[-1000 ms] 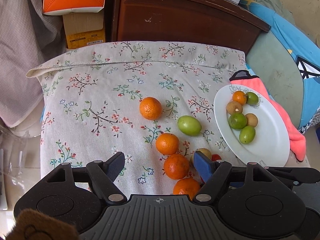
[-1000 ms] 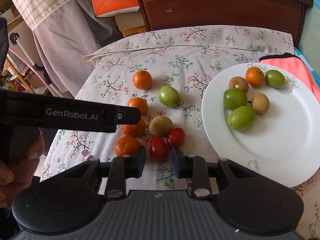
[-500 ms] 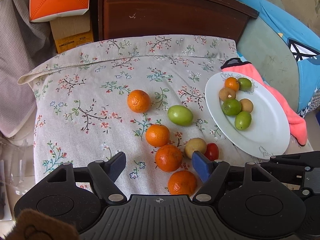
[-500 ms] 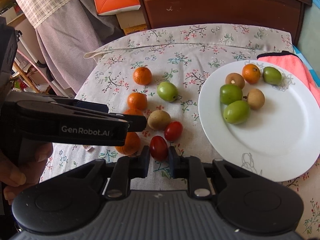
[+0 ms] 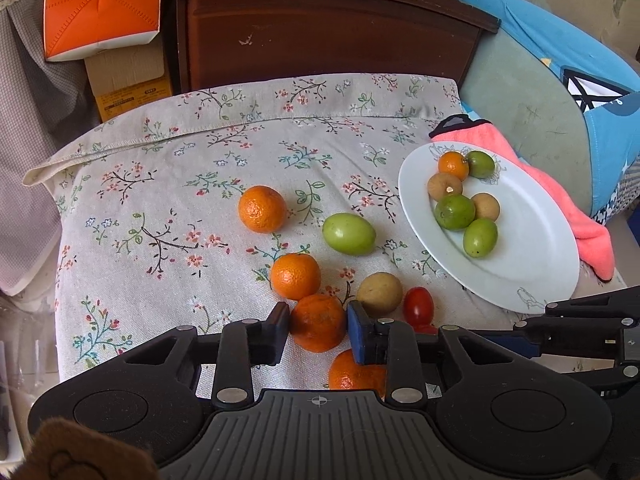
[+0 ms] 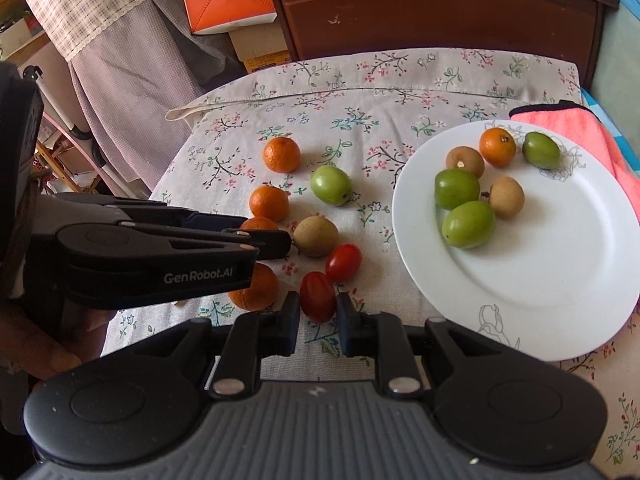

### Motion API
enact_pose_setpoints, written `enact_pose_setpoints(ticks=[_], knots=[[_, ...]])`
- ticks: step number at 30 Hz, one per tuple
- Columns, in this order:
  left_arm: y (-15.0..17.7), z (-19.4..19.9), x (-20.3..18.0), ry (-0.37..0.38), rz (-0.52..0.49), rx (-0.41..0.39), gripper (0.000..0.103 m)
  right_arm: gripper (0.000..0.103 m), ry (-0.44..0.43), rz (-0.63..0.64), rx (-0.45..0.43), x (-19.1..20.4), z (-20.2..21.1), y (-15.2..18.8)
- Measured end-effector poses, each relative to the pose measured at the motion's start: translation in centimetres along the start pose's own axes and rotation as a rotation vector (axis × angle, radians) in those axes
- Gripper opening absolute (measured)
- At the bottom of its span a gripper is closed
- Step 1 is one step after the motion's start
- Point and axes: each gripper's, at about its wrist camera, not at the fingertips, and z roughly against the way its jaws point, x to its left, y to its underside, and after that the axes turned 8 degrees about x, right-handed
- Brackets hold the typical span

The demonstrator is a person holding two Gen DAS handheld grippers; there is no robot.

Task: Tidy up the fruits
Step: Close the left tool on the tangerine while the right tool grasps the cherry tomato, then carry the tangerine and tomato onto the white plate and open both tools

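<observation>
Fruits lie on a floral cloth [image 5: 160, 184]. My left gripper [image 5: 318, 326] has closed on a mandarin [image 5: 318, 322] in the row of several mandarins; another mandarin [image 5: 354, 374] lies under its right finger. My right gripper [image 6: 318, 314] is closed on a red cherry tomato [image 6: 317, 296], still resting on the cloth. A second tomato [image 6: 343, 262], a brown fruit [image 6: 316, 236] and a green fruit [image 6: 331, 185] lie nearby. The white plate [image 6: 560, 280] at the right holds several fruits: green, brown and one orange.
A pink cloth [image 5: 576, 216] lies under the plate's far side. A dark wooden cabinet [image 5: 320, 32] stands behind the table, with an orange bag [image 5: 100, 4] and a cardboard box [image 5: 128, 76] at left. A blue cushion [image 5: 580, 92] sits at right.
The left gripper moved forward and its jaws closed from wide open onto a mandarin. The right gripper stayed around the red tomato and narrowed slightly.
</observation>
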Motion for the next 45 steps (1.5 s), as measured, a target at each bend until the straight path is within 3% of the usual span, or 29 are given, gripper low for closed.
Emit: enact_pose_setpoints(ticks=[25, 45], knots=[[-1.3, 2.8, -0.9, 0.01, 0.013, -0.103, 0.028, 0.019, -0.006, -0.025, -0.081, -0.7, 2.3, -0.9], [-4.2, 4.2, -5.8, 0.093, -0.033, -0.191, 0.028, 0.019, 0.059, -0.215, -0.297, -7.1, 9.2, -2.7]])
